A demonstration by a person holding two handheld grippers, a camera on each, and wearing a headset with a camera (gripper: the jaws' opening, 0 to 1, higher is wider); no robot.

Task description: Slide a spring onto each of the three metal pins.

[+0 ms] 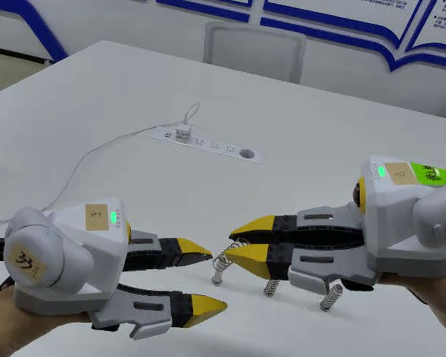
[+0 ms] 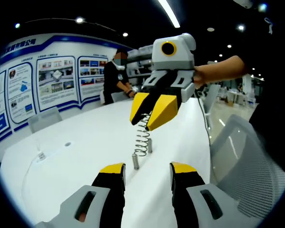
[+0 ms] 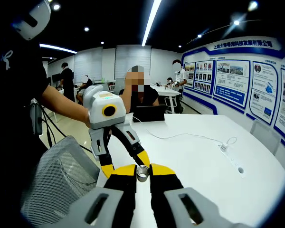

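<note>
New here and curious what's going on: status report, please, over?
Right gripper shut on spring, lower end at a pin. Left gripper open, close by. Another spring stands nearby.

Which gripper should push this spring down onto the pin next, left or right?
Right: the right gripper grips the spring, its lower end at a pin; the left gripper is open, empty.

The left gripper (image 1: pixel 215 279) and the right gripper (image 1: pixel 232 244) have white housings, grey-and-black jaws and yellow tips, each with a green light and a tan label; the right also bears a bright green label. The spring (image 1: pixel 223 262) is silvery, the tabletop (image 1: pixel 134 89) white. Far back are a white power strip (image 1: pixel 208 145), a grey chair (image 1: pixel 253 48) and a white wall (image 1: pixel 119 22) with blue bands.
</note>
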